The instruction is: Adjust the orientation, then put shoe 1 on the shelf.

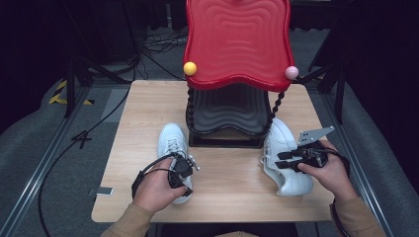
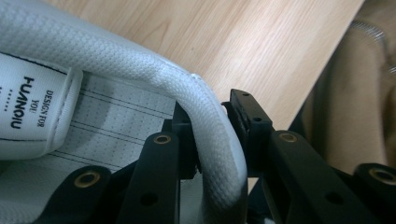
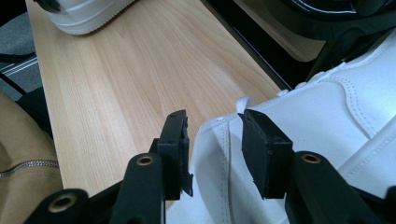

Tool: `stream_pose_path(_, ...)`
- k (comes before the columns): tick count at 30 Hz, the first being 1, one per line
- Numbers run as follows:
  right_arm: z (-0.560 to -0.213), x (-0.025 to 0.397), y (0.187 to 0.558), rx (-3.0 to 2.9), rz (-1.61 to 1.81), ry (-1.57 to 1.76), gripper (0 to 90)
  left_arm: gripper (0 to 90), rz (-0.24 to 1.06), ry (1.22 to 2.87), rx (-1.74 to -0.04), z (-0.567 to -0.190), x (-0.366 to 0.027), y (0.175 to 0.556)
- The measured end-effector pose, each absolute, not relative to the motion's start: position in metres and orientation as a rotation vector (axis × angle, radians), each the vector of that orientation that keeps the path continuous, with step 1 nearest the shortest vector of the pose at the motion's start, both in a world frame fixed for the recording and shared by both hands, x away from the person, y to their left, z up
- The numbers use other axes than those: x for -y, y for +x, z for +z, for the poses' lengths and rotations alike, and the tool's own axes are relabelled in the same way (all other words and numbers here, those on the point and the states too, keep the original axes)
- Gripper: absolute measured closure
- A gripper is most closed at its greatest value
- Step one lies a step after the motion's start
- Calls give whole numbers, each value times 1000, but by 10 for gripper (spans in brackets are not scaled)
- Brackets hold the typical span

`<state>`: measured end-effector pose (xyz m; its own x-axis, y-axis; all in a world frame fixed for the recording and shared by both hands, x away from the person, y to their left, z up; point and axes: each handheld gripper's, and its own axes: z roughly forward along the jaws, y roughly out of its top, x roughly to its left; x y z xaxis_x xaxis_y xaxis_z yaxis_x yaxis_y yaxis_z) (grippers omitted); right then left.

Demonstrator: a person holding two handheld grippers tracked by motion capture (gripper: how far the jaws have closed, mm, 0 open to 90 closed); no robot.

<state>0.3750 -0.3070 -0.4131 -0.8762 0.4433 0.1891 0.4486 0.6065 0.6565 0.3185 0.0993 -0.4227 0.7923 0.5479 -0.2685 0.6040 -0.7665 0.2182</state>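
Two white sneakers lie on a wooden table point(image 1: 222, 182). My left gripper point(image 1: 180, 173) sits at the heel of the left sneaker point(image 1: 172, 140). In the left gripper view that gripper point(image 2: 212, 135) is shut on the padded heel collar point(image 2: 187, 79), one jaw inside the shoe and one outside. My right gripper point(image 1: 280, 160) is at the side of the right sneaker point(image 1: 279, 136). In the right gripper view it point(image 3: 212, 135) stands open, its jaws on either side of the edge of the white upper point(image 3: 299, 112) with a gap showing.
A shoe rack with a red wavy top shelf point(image 1: 237, 39) and a black lower shelf point(image 1: 230, 111) stands at the back middle, between the sneakers. A yellow ball point(image 1: 190, 68) and a pink ball point(image 1: 291, 72) cap its posts. Bare tabletop point(image 3: 116, 84) lies between the shoes.
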Motion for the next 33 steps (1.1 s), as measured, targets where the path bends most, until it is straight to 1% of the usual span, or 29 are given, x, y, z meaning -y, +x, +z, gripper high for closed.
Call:
stream_pose_path(7, -411, 311, 373, 2812, -1162, -797, 618, 731, -269, 2633, -900, -410, -104, 317)
stream_pose_path(10, -408, 313, 370, 2816, -1185, -794, 620, 733, -260, 2603, -903, -399, -107, 317)
stream_pose_path(14, -405, 315, 368, 2814, -1205, -806, 620, 749, -226, 2600, -923, -390, -113, 317)
stream_pose_path(15, -404, 317, 367, 2813, -1211, -815, 620, 767, -239, 2582, -930, -388, -118, 318)
stream_pose_path(20, -404, 319, 366, 2813, -1213, -823, 620, 766, -225, 2553, -963, -379, -126, 319)
stream_pose_path(26, -404, 323, 364, 2813, -1212, -843, 620, 764, -147, 2540, -985, -355, -136, 324)
stream_pose_path(33, -401, 325, 363, 2814, -1226, -843, 620, 761, -116, 2506, -981, -327, -141, 331)
